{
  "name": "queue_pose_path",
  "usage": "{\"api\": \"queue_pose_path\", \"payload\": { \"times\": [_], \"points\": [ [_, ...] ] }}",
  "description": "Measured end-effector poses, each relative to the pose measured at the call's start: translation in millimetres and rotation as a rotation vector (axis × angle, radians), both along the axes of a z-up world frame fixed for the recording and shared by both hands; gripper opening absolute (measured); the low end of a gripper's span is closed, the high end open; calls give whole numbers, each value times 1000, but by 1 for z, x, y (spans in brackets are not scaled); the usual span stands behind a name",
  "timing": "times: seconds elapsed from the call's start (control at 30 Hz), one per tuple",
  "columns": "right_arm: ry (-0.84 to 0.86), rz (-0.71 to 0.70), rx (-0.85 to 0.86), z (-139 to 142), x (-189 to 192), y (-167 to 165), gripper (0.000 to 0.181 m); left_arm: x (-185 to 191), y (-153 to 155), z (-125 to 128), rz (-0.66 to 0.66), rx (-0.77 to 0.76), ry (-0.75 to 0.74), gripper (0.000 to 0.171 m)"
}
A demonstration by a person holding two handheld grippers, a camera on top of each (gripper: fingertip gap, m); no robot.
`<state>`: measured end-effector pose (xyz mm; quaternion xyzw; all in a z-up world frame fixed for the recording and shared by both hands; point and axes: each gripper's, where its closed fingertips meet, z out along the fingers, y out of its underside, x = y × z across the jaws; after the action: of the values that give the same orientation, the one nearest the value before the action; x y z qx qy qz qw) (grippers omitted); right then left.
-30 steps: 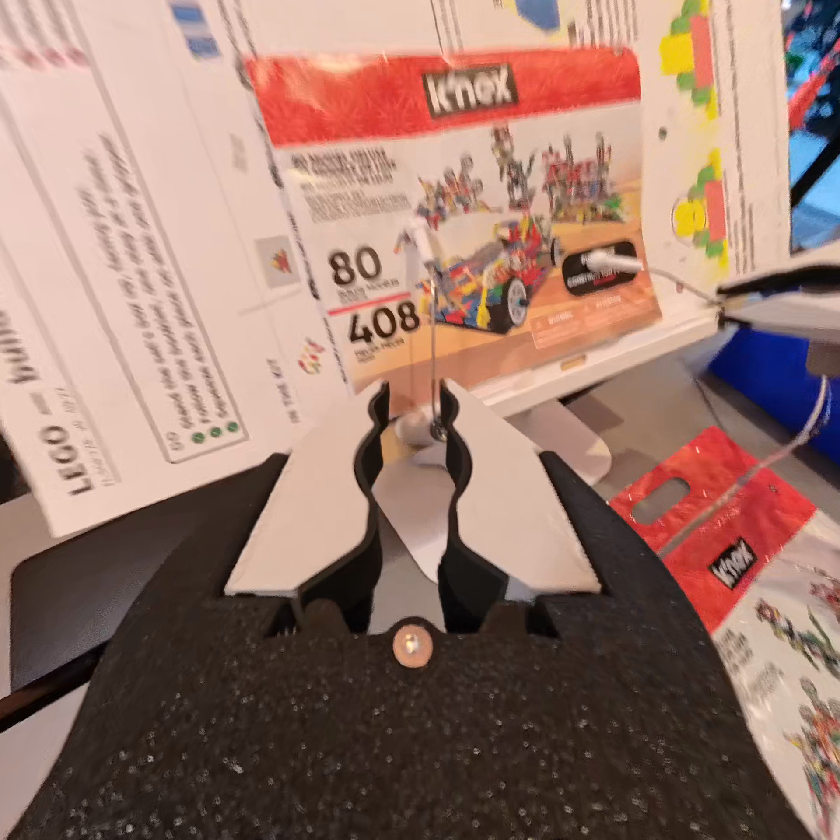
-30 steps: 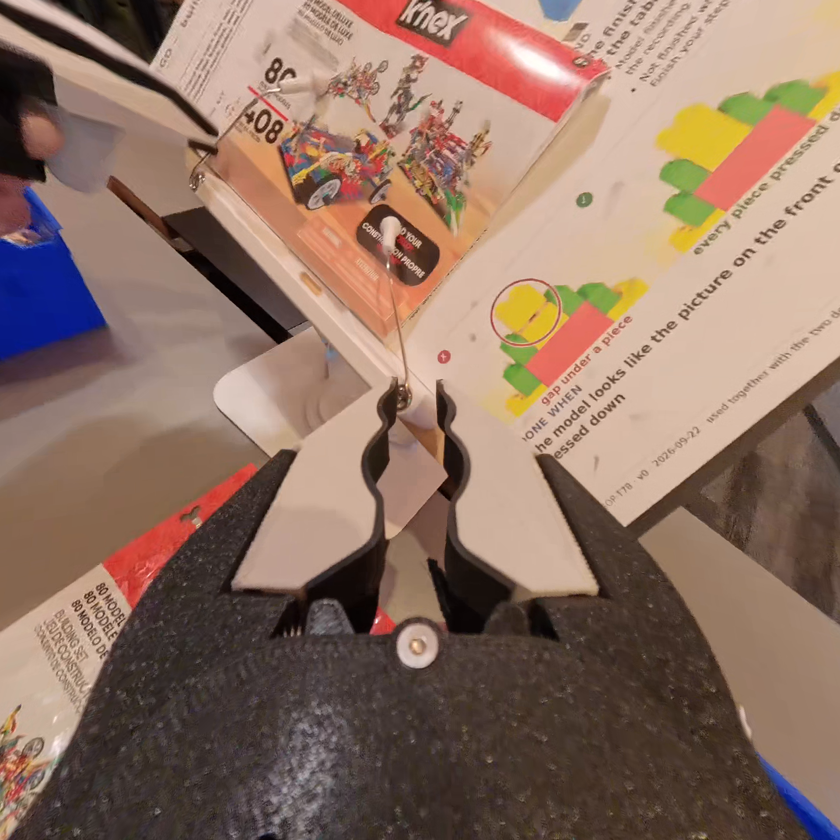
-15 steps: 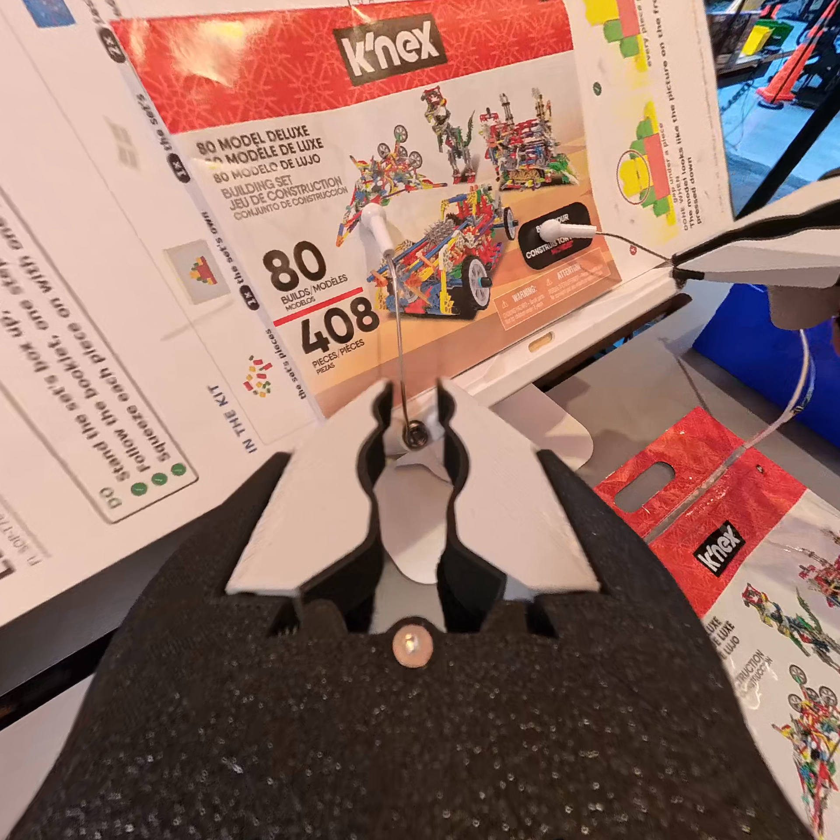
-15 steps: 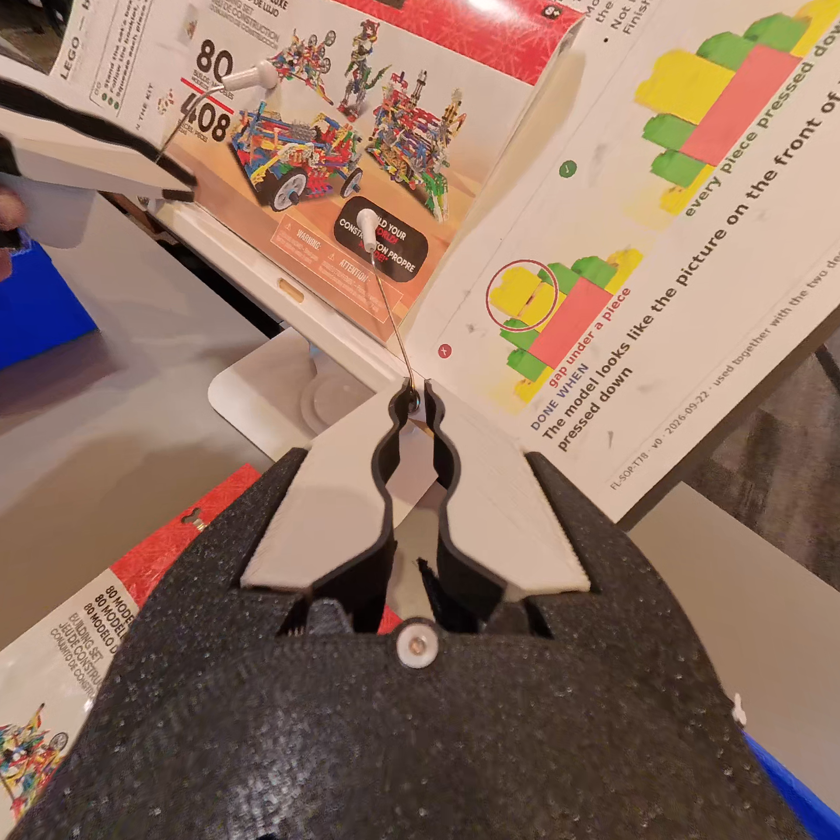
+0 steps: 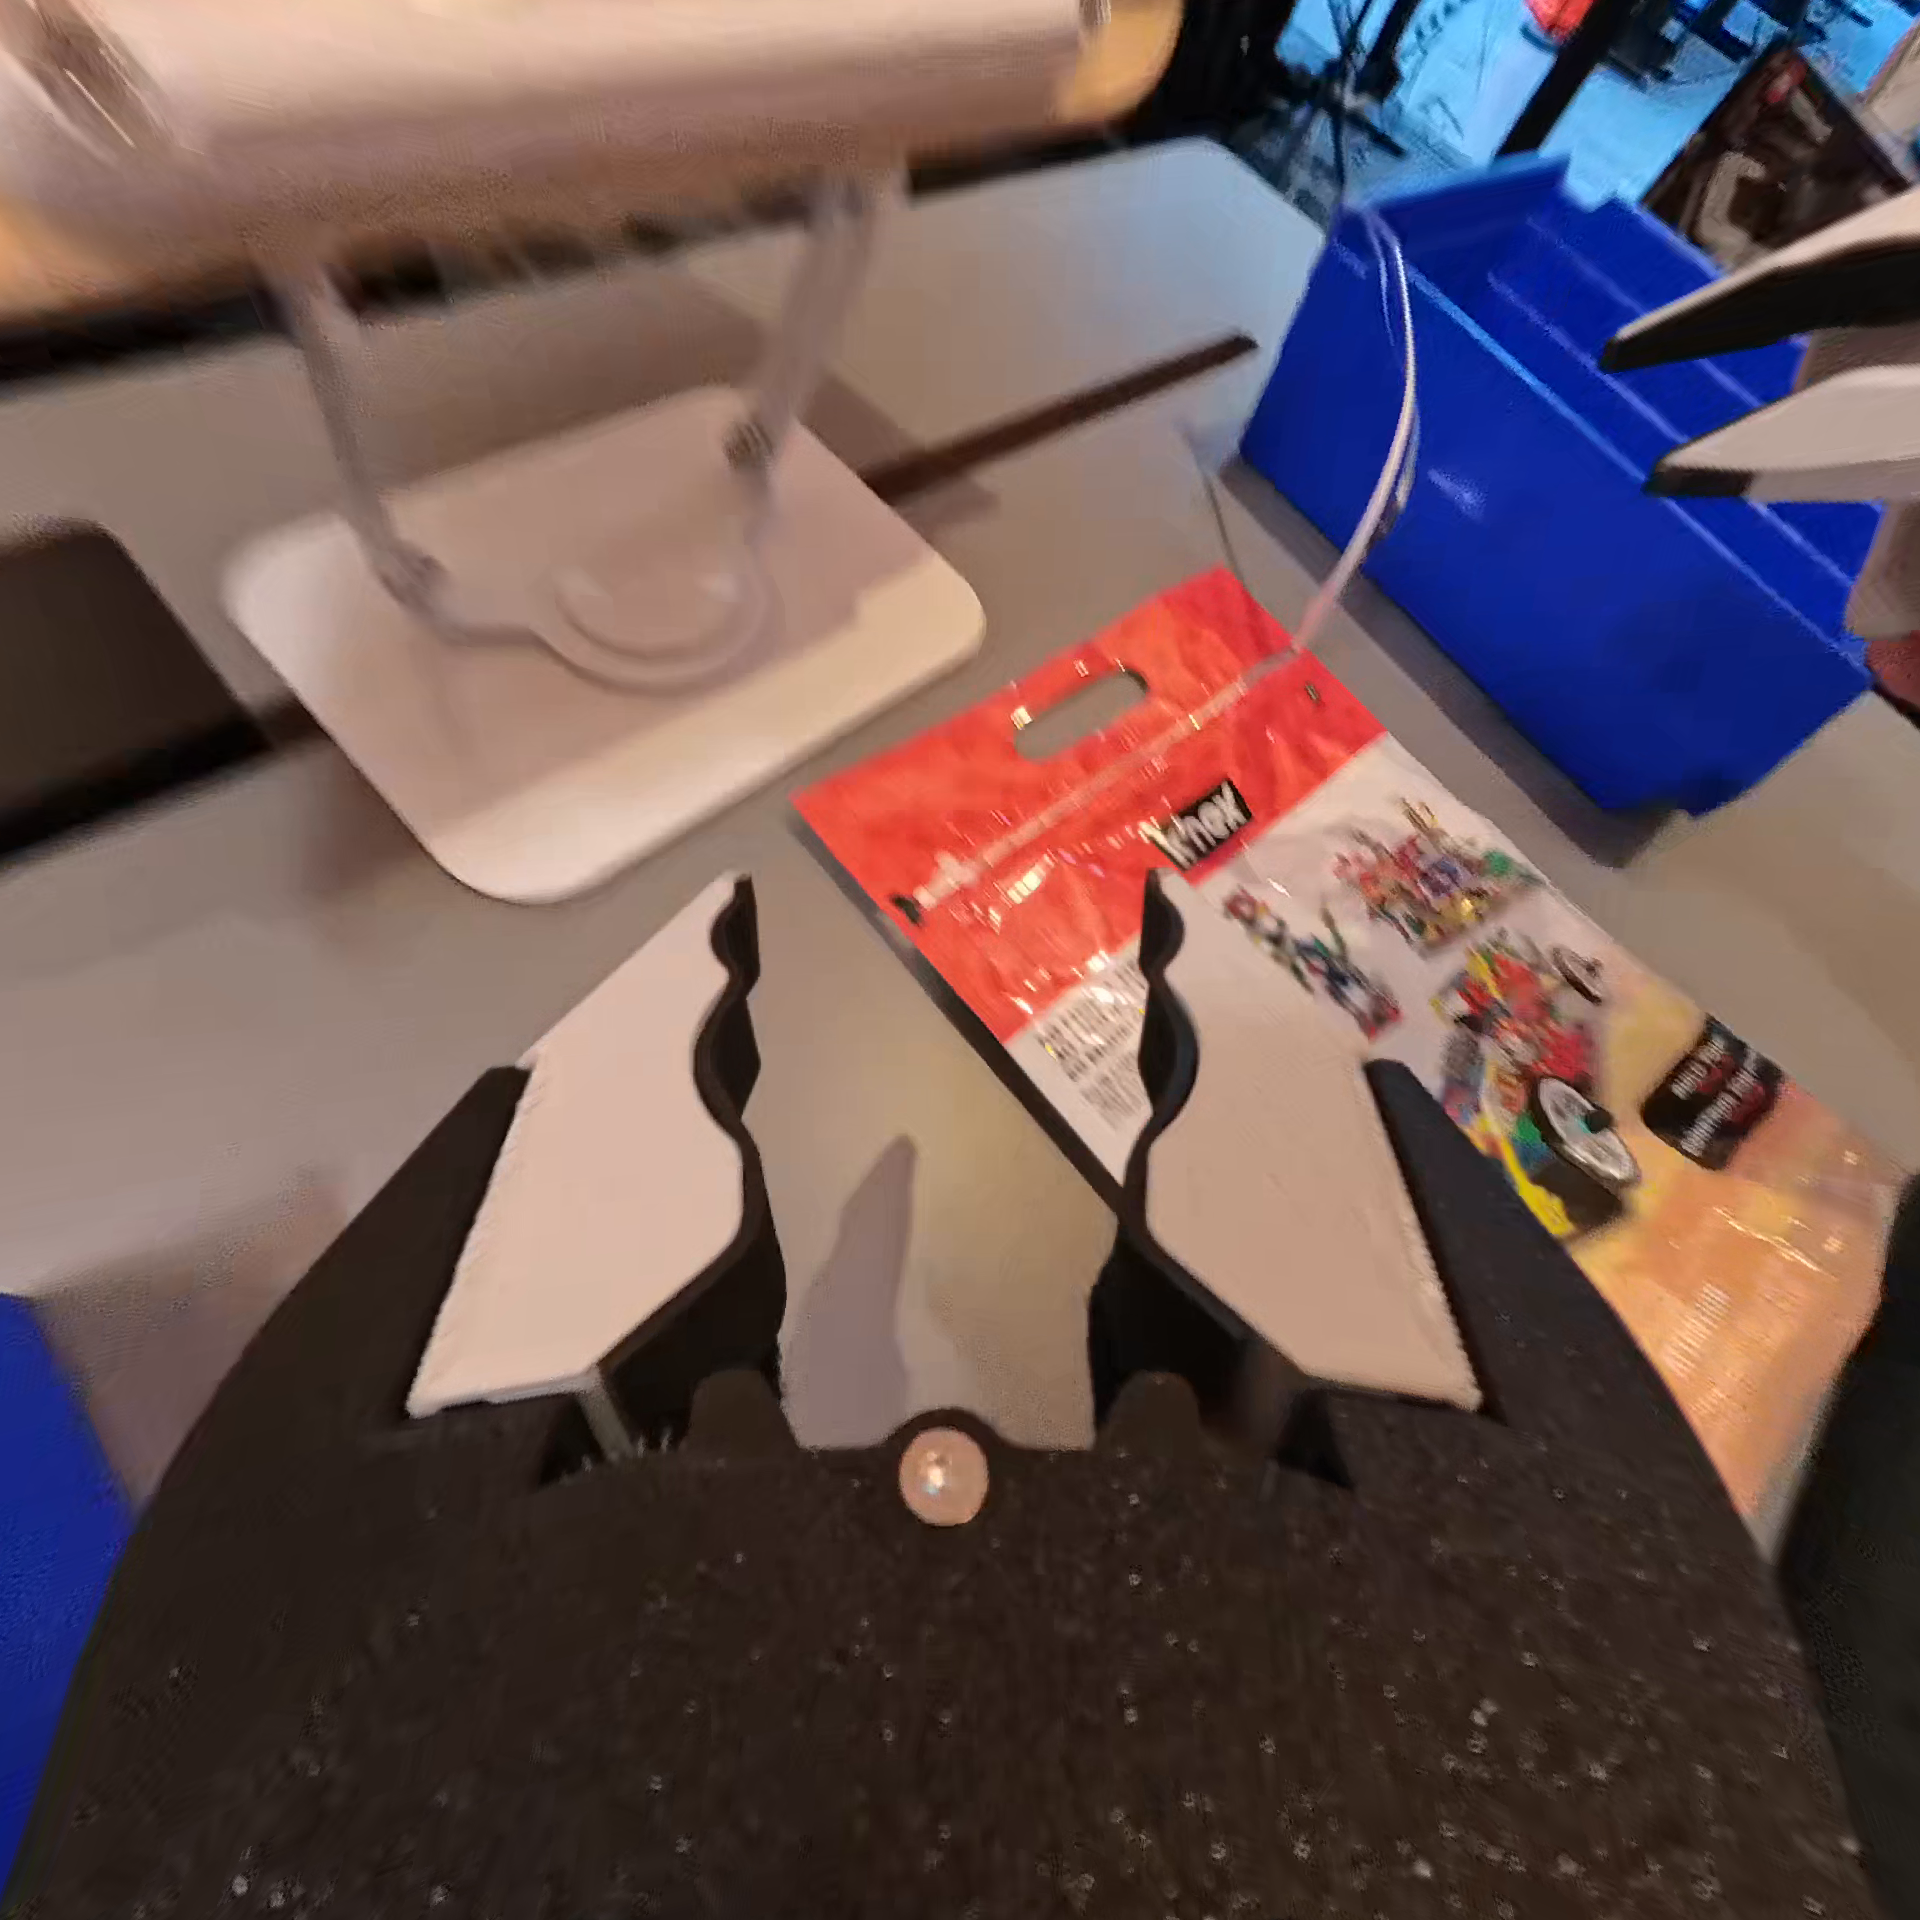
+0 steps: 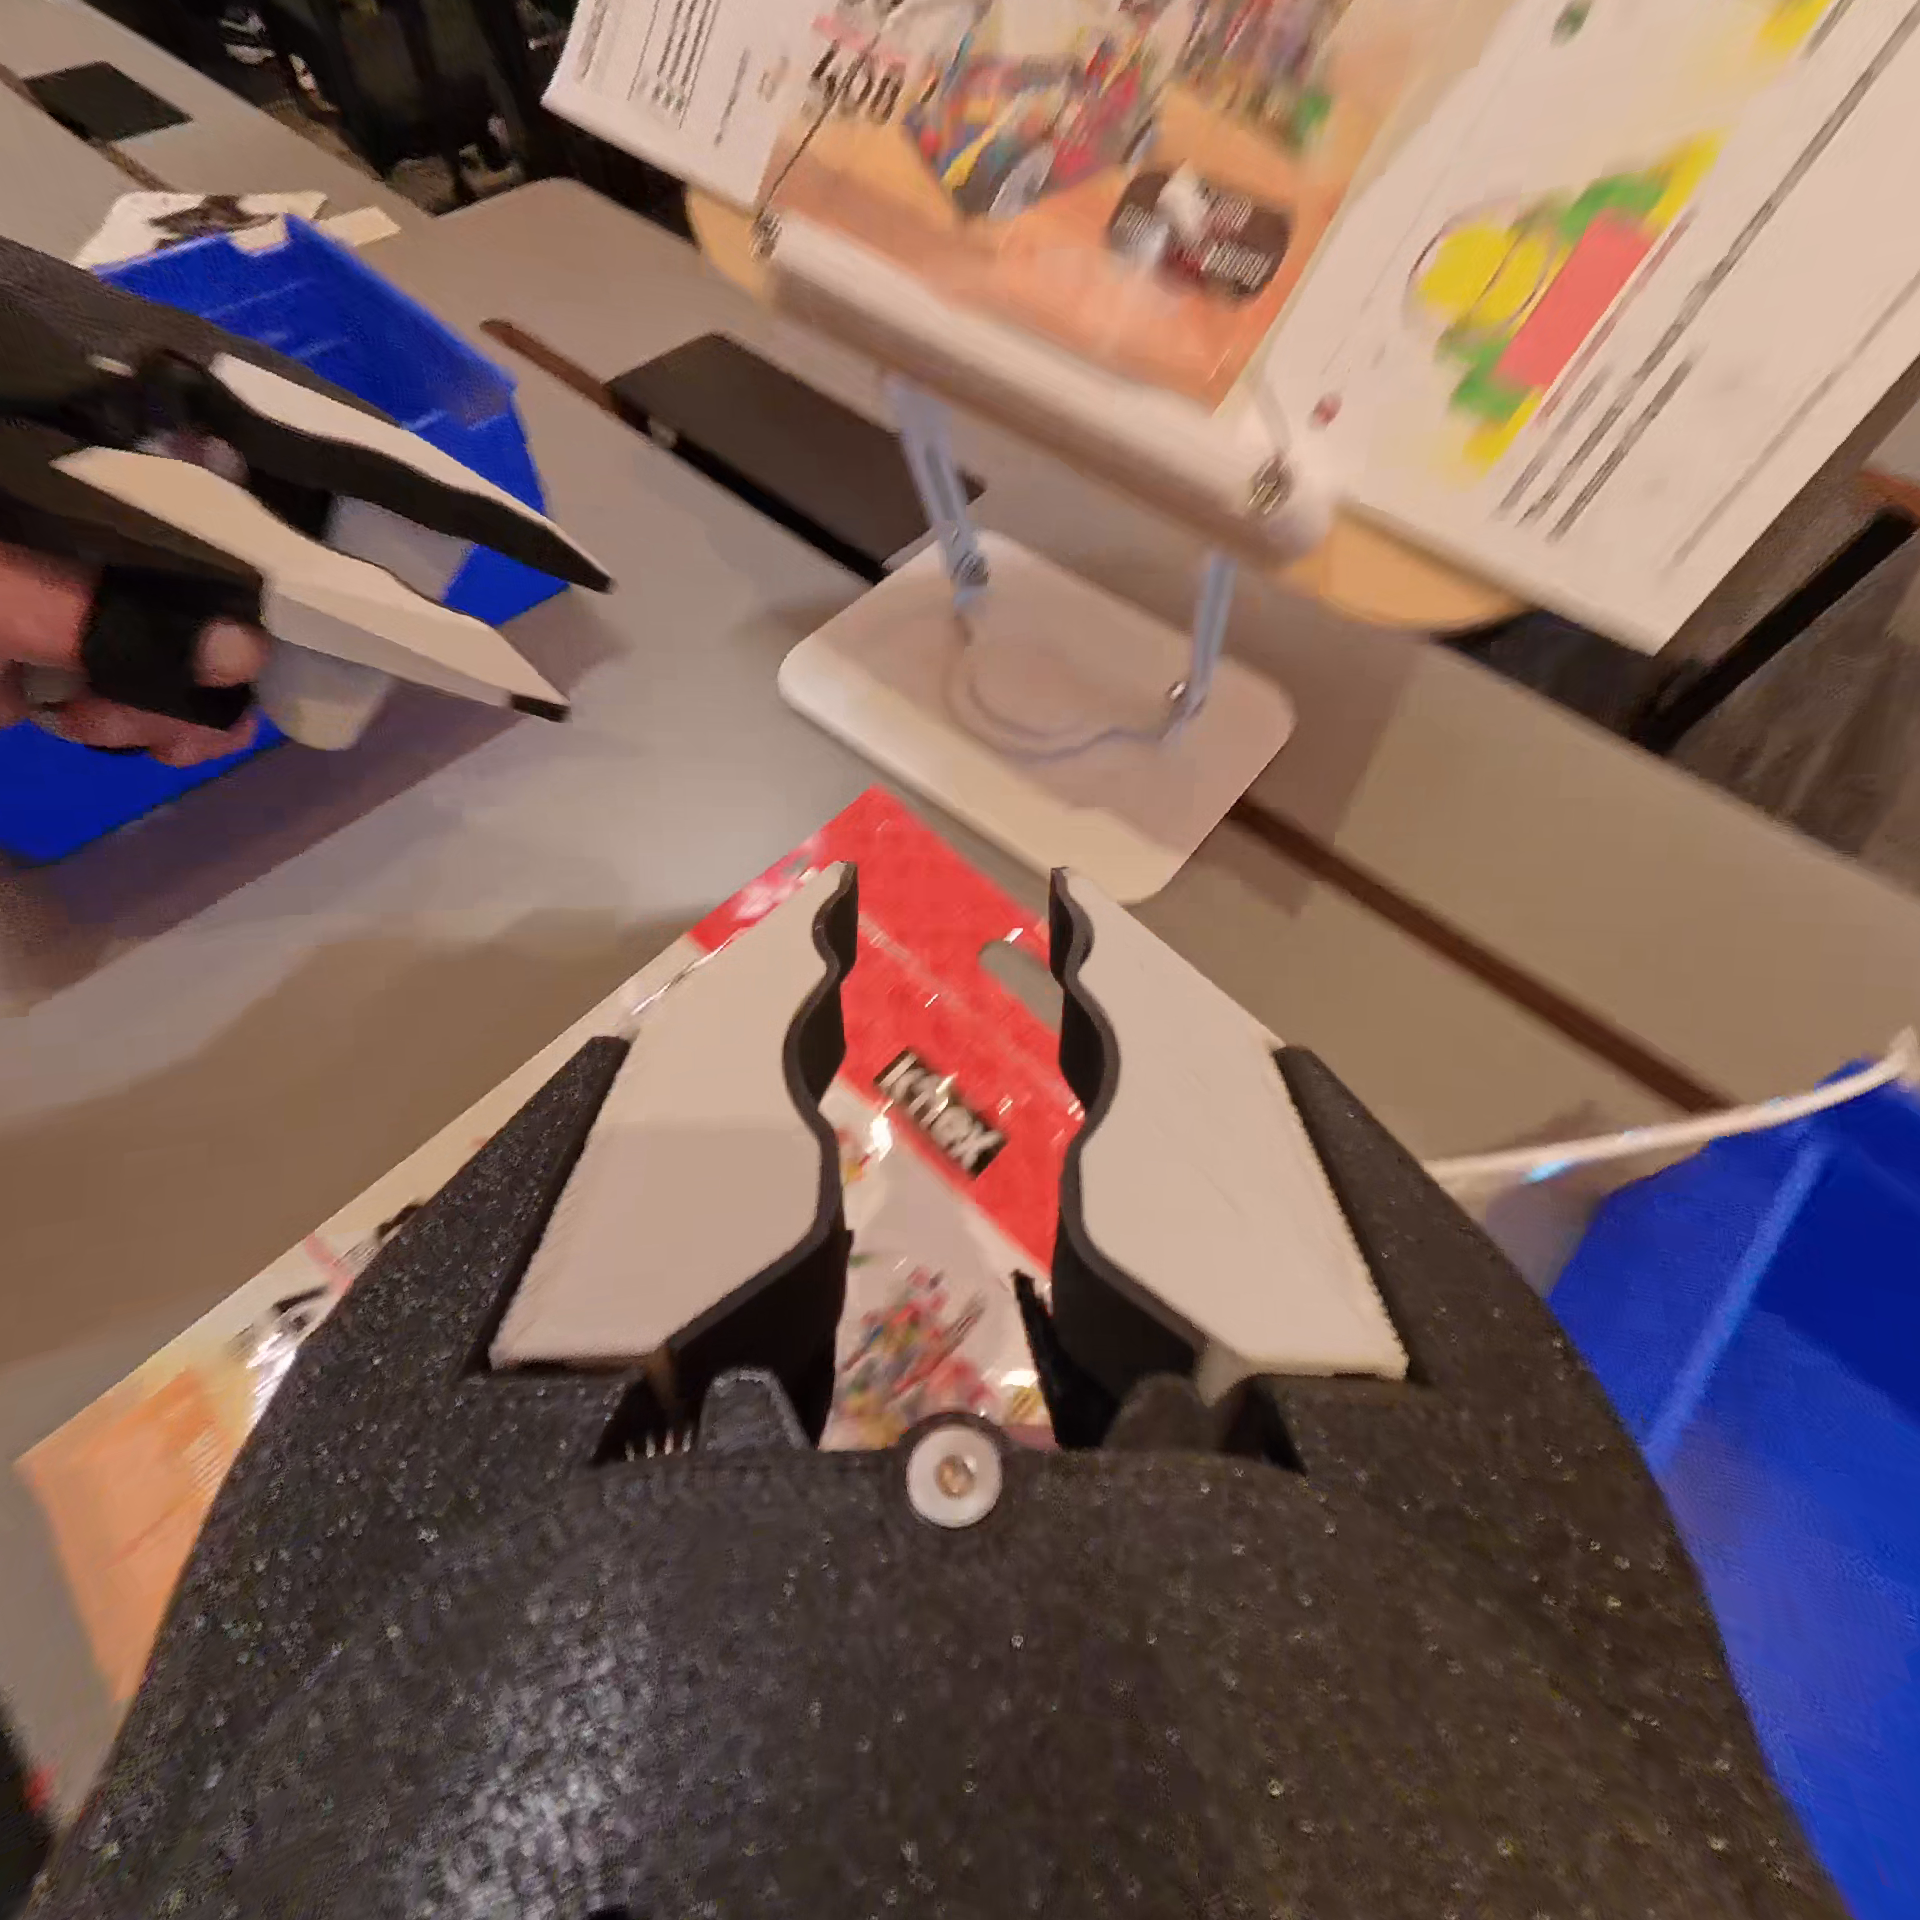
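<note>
My left gripper (image 5: pixel 945 904) is open and empty, a little above the grey table (image 5: pixel 260 1039). Its right finger is over the edge of a flat plastic bag (image 5: pixel 1039 790) with a red top and colourful pictures. My right gripper (image 6: pixel 954 894) is open and empty, over the red top of the same bag (image 6: pixel 935 997). A white book stand (image 6: pixel 1039 748) behind the bag holds a colourful booklet (image 6: pixel 987 156) under thin wire clips. Each gripper shows in the other's view, open: the right (image 5: pixel 1633 421), the left (image 6: pixel 584 646), held by a hand.
A blue bin (image 5: pixel 1538 582) stands right of the bag, with a white cord (image 5: pixel 1392 436) hanging from it. Another blue bin (image 6: pixel 343 332) stands at the left. A large printed sheet (image 6: pixel 1610 312) leans behind the stand. The stand's white base (image 5: pixel 603 665) is close ahead.
Both grippers let go of the wire clips on the booklet and opened. Both dropped back from the stand to just above the bag on the table.
</note>
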<state>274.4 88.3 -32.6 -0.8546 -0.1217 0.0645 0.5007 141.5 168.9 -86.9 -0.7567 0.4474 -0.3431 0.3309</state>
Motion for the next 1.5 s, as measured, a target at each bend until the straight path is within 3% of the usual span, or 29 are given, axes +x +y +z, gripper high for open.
{"api": "queue_pose_path", "payload": {
  "times": [0.13,0.27,0.43,0.67,0.8,1.0,1.2,1.5],
  "points": [
    [84,-15,-114,-53,-28,-52,33,9,-46,-55,-29,-219,44,77],
    [185,-50,-186,-107,-52,-86,33,19,-65,-93,-18,-376,59,79],
    [166,-52,-282,-162,-67,-108,33,27,-62,-90,22,-421,8,78],
    [129,-29,-269,-164,-71,-109,32,33,-70,-84,29,-620,-113,63],
    [143,-13,-256,-161,-74,-110,32,40,-87,-74,-47,-755,-205,47],
    [229,-12,-216,-152,-71,-109,32,46,-108,-62,-133,-728,-284,0],
    [278,-32,-138,-138,-67,-111,33,40,-113,-43,-203,-590,-312,0],
    [245,-9,-57,-121,-77,-117,33,34,-115,-31,-256,-556,-353,0]
  ]
}}
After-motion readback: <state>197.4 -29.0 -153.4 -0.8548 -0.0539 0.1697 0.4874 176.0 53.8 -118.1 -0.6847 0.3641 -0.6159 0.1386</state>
